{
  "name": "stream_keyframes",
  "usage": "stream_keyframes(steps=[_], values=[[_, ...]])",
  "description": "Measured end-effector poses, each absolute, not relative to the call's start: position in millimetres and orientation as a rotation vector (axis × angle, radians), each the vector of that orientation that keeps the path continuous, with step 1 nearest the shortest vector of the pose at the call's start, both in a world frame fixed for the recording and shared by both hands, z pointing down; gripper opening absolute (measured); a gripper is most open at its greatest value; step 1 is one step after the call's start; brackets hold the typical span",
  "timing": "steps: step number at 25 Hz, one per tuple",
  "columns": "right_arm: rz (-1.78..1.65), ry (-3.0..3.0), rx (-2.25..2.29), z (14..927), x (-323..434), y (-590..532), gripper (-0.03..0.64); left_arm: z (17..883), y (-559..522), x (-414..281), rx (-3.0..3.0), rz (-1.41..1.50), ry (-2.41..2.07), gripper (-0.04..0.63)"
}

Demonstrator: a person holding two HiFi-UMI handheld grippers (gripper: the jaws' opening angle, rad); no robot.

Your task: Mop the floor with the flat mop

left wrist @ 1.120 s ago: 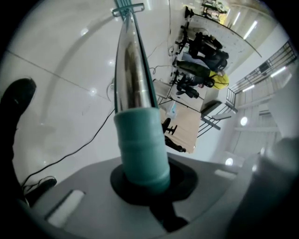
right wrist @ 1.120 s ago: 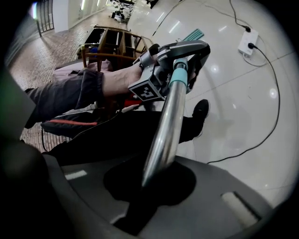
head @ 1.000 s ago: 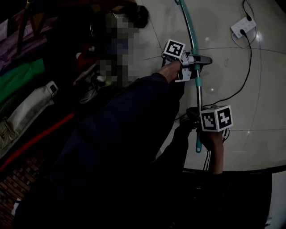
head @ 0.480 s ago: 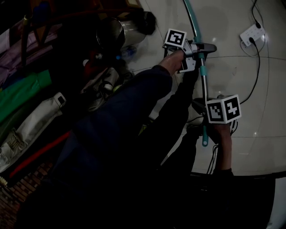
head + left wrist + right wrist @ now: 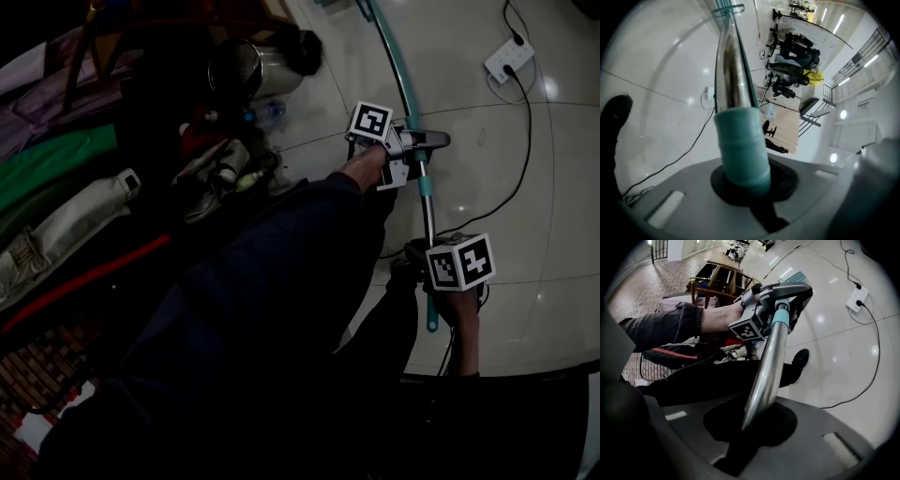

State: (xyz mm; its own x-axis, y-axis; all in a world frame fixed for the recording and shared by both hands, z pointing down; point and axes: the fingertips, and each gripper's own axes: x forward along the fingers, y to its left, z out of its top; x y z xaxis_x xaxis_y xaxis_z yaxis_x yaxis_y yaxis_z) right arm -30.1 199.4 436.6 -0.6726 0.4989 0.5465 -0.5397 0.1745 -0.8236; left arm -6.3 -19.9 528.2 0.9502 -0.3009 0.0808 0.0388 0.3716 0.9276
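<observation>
shiny metal mop pole (image 5: 764, 366), glossy flr (image 5: 562, 187)

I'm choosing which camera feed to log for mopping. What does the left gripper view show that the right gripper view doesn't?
Left gripper view only: dark equipment by the far wall, and stair railings. Right gripper view only: the right tool shut on the bare steel mop pole, the person's sleeve, a wooden chair. Both: the left tool shut on the pole's teal collar, the white power strip and its black cable.
</observation>
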Motion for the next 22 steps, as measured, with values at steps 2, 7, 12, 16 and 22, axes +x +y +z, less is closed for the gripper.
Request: stream_keyframes(steps=[2, 7, 12, 16, 22], values=[[1.61, -1.64, 0.032, 426, -10, 234, 0.055, 518, 16, 13, 1.165, -0.216, -0.246, 0.02], [1.573, -1.631, 0.008, 412, 40, 329, 0.057, 502, 113, 60, 1.145, -0.209, -0.223, 0.018], [1.549, -1.613, -0.023, 401, 88, 430, 0.06, 499, 220, 106, 1.107, -0.212, -0.229, 0.018], [1.531, -1.602, -0.043, 402, 128, 492, 0.063, 504, 286, 145, 1.086, -0.217, -0.221, 0.018], [1.547, -1.597, -0.056, 401, 155, 558, 0.064, 509, 357, 177, 1.053, -0.19, -0.204, 0.018]])
